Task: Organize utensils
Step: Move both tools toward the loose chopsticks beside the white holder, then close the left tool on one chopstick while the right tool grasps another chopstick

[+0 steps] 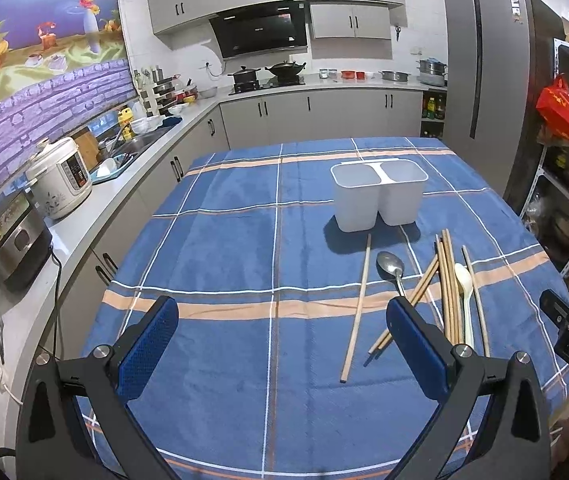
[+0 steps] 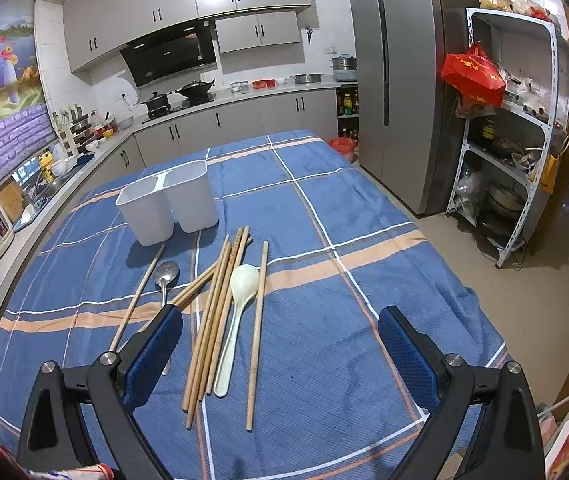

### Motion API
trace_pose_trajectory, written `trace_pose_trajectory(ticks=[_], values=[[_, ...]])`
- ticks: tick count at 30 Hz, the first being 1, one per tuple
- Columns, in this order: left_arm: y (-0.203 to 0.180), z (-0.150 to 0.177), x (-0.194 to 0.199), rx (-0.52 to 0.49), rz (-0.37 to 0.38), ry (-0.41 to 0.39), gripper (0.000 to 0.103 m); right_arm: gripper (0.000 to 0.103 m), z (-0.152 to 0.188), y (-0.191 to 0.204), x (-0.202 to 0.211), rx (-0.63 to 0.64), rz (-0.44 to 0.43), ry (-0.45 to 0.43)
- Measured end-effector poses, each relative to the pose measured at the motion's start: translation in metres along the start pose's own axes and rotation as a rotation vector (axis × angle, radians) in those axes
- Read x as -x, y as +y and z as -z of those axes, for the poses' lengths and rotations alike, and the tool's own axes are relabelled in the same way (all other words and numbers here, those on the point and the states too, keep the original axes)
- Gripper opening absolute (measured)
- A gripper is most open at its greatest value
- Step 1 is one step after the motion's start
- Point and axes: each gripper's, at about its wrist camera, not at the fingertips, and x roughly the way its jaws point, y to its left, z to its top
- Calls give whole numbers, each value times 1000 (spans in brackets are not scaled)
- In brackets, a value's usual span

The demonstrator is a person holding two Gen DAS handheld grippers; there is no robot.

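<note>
Both spread wide, empty: left gripper, right gripper. 2-compartment white utensil holder; right view alone shows white spoon whole; left view alone shows the rice cooker whole.

white two-compartment holder: upright, empty, mid-bench | wooden chopsticks: loose, scattered flat in front of it | metal spoon and white plastic spoon: flat among chopsticks

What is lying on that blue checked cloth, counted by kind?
Wooden chopsticks: 8 (some overlap, so this is approximate)
Metal spoon: 1
White plastic spoon: 1
White two-compartment holder: 1
Total: 11
</note>
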Motion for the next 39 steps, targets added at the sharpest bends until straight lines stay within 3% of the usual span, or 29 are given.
trace_pose_trajectory(ticks=[12,18,28,32,37,39], values=[[15,-2,-10,43,-23,-37,103,100,8,-7,-15,58,-36,31],[20,-10,-51,-3,25,40,103,99,8,-5,-49,58,-102,159],[-3,-19,-150,-21,216,233,101,87,-6,5,-103,60,-119,274],[-16,-25,-183,-47,271,290,84,75,-11,5,-124,65,-107,320],[-36,-29,-219,-84,337,341,72,58,-14,8,-145,70,-98,365],[-48,-28,-234,-121,345,362,63,53,-13,11,-150,77,-91,386]])
